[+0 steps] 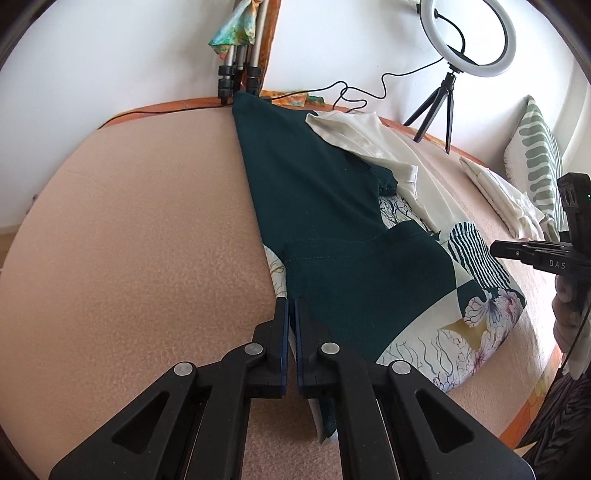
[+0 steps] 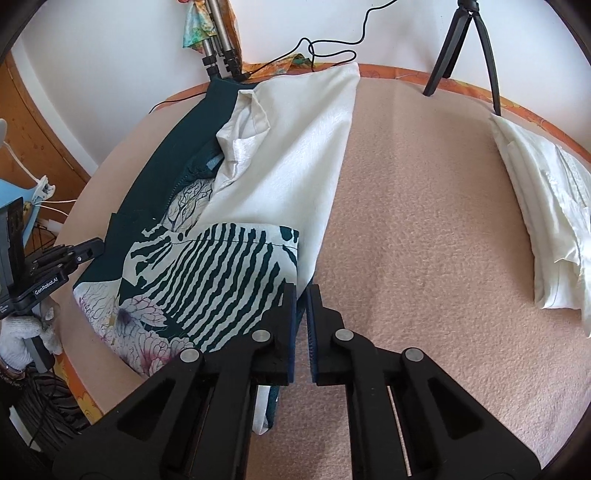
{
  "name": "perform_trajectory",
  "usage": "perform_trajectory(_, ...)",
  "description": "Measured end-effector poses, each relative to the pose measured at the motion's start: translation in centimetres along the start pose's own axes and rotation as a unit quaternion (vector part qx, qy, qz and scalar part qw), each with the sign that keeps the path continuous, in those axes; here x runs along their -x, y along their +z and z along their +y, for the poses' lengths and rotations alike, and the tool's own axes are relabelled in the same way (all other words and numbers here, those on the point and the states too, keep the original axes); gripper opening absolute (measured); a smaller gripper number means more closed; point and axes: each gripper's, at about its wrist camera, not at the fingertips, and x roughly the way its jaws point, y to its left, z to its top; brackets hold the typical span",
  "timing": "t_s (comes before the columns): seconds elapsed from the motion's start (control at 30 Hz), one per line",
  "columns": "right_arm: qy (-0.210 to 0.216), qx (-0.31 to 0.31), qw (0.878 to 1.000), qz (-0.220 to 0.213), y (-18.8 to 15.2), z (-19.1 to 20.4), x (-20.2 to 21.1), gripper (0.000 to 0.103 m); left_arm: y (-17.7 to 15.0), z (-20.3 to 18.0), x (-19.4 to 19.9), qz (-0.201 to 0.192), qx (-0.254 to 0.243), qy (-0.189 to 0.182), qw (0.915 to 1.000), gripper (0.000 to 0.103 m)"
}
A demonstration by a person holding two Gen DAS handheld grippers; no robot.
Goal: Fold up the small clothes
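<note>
Dark green cloth fills the middle of my left view: a printed garment (image 1: 332, 229) lying across the pinkish, nubbly table cover (image 1: 129, 258), its plain green panel running toward the far edge and its patterned part, with stripes and pale flowers, spreading to my right. My left gripper (image 1: 291, 306) has its jaws nearly together with only a thin slit between them, and the green edge of the garment runs into that slit, so I am pinching it; a fold of the same cloth hangs out below my fingers, where it is partly hidden by my own linkage. My right gripper (image 2: 301, 291) is likewise almost closed on the striped corner of the garment (image 2: 221, 266), and a bit of cloth dangles beneath it, cut off behind the black arms. A cream garment (image 2: 295, 147) lies partly over the green one, and I cannot tell how much of the print it covers. Well apart on the right sits a folded white pile (image 2: 546, 221), its far end running out of view. A ring light (image 1: 467, 35) on a small tripod stands at the back edge, seen only as legs from my right side. A striped cushion (image 1: 539, 162) sits in the far corner.
</note>
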Motion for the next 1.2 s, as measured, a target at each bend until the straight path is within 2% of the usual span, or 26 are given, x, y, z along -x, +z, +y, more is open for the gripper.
perform_trajectory(0.1, 0.034, -0.019, 0.999, -0.017, 0.3, -0.6, 0.9, 0.009, 0.3, -0.2, 0.8, -0.016, 0.003, 0.001, 0.9999, 0.002)
perform_trajectory(0.17, 0.037, -0.015, 0.999, -0.028, 0.6, -0.4, 1.2, 0.01, 0.5, -0.1, 1.0, -0.021, 0.014, -0.01, 0.9996, 0.004)
perform_trajectory(0.27, 0.066, -0.011, 0.998, -0.018, 1.2, 0.2, 0.5, 0.01, 0.7, -0.3, 0.9, -0.022, 0.019, -0.024, 0.9993, 0.009)
perform_trajectory(0.33, 0.059, -0.011, 0.998, -0.009, 1.5, 0.4, -0.4, 0.013, 0.7, -0.5, 0.3, -0.01, 0.02, -0.04, 0.999, 0.01)
perform_trajectory(0.4, 0.057, -0.014, 0.998, 0.001, 1.8, 0.4, -1.4, 0.028, 0.6, -0.7, -0.2, 0.001, 0.017, -0.044, 0.9989, 0.01)
perform_trajectory(0.47, 0.055, -0.022, 0.998, 0.003, 1.8, 0.1, -1.9, 0.035, 0.4, -0.9, -0.8, 0.012, 0.012, -0.041, 0.999, 0.009)
perform_trajectory(0.73, 0.052, -0.013, 0.999, 0.001, 1.7, 0.5, -2.2, 0.032, 0.2, -0.8, -0.7, 0.01, 0.01, -0.038, 0.9992, 0.009)
perform_trajectory(0.8, 0.053, -0.012, 0.999, 0.002, 1.7, 0.7, -2.2, 0.006, 0.2, -0.8, -0.7, 0.008, 0.01, -0.037, 0.9992, 0.009)
perform_trajectory(0.87, 0.043, -0.008, 0.999, -0.007, 1.6, 1.0, -1.8, 0.003, 0.1, -0.9, -0.7, 0.007, 0.006, -0.034, 0.9994, 0.009)
perform_trajectory(1.03, -0.02, 0.02, 0.999, -0.032, 1.8, 1.5, -0.5, 0.003, 0.0, -1.0, -0.5, 0.007, 0.005, -0.03, 0.9995, 0.009)
perform_trajectory(1.07, -0.022, 0.016, 0.999, -0.034, 1.9, 1.3, -0.5, 0.003, 0.0, -1.0, -0.5, 0.008, 0.006, -0.029, 0.9995, 0.009)
perform_trajectory(1.13, 0.003, 0.0, 1.0, -0.024, 2.1, 0.7, -0.3, 0.004, 0.1, -0.9, -0.4, 0.009, 0.009, -0.023, 0.9997, 0.009)
perform_trajectory(1.17, 0.013, -0.005, 1.0, -0.022, 2.2, 0.5, -0.1, 0.006, 0.2, -0.8, -0.2, 0.008, 0.014, -0.021, 0.9997, 0.009)
perform_trajectory(1.2, 0.021, -0.006, 0.999, -0.025, 2.4, 0.4, 0.2, 0.015, 0.3, -0.6, 0.0, 0.005, 0.018, -0.023, 0.9996, 0.009)
